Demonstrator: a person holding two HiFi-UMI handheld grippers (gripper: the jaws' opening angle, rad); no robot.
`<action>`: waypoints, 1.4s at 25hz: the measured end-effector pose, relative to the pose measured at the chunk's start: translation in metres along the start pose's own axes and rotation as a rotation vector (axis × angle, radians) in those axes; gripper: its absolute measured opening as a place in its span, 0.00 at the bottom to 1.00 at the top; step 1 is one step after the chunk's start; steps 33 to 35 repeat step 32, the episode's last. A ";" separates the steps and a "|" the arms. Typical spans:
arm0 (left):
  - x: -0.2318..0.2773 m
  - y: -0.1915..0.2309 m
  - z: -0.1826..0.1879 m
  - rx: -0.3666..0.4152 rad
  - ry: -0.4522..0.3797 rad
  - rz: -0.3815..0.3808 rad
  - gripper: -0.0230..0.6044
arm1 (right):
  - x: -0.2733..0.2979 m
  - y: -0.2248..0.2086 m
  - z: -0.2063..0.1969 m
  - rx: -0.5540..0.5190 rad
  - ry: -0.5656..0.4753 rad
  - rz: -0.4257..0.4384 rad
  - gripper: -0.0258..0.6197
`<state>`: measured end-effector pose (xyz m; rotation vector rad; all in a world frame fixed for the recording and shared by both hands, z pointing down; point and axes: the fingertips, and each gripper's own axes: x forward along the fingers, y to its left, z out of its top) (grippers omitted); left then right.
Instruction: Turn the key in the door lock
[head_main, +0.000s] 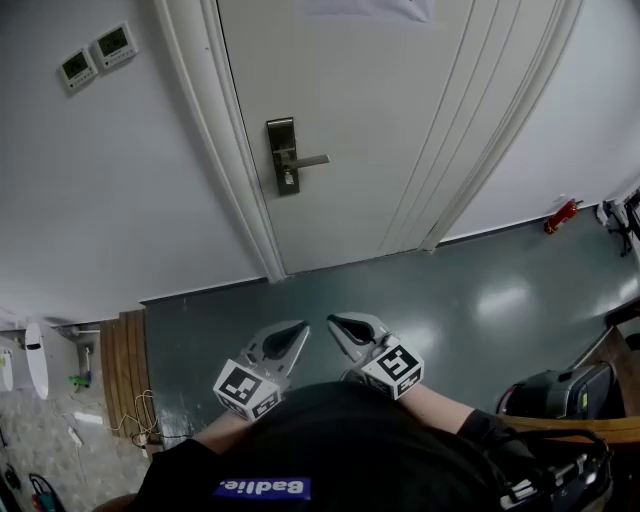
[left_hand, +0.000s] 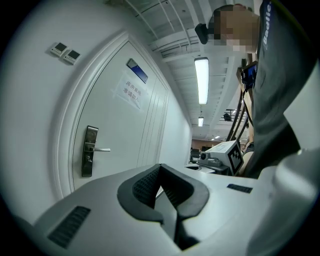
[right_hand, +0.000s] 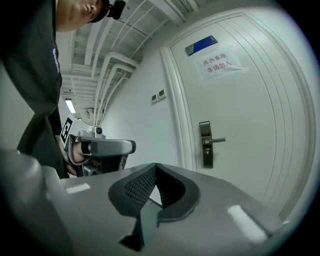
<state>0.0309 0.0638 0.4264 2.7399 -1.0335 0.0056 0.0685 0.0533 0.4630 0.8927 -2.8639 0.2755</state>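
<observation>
The white door (head_main: 370, 120) carries a metal lock plate (head_main: 283, 155) with a lever handle (head_main: 308, 160). A small key (head_main: 288, 180) hangs at the plate's lower part. The plate also shows in the left gripper view (left_hand: 90, 150) and the right gripper view (right_hand: 206, 145), far ahead of the jaws. My left gripper (head_main: 299, 329) and right gripper (head_main: 335, 322) are held low in front of my body, side by side, well short of the door. Both are empty, with their tips touching: the left gripper (left_hand: 160, 167) and the right gripper (right_hand: 156, 165) are shut on nothing.
Two wall controllers (head_main: 95, 55) sit left of the door frame. A paper notice (right_hand: 217, 64) is stuck on the door. A red object (head_main: 560, 215) lies by the right wall. A wooden board (head_main: 125, 365) stands at the left and dark equipment (head_main: 560, 395) at the right.
</observation>
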 end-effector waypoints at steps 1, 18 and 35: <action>-0.003 0.001 -0.001 -0.001 0.000 -0.004 0.03 | 0.002 0.006 0.001 -0.012 -0.006 0.007 0.04; -0.030 0.009 0.003 0.034 0.001 -0.054 0.03 | 0.025 0.043 0.001 -0.058 0.001 0.003 0.04; -0.036 0.004 0.006 0.032 -0.004 -0.069 0.03 | 0.024 0.050 -0.003 -0.059 0.011 -0.010 0.04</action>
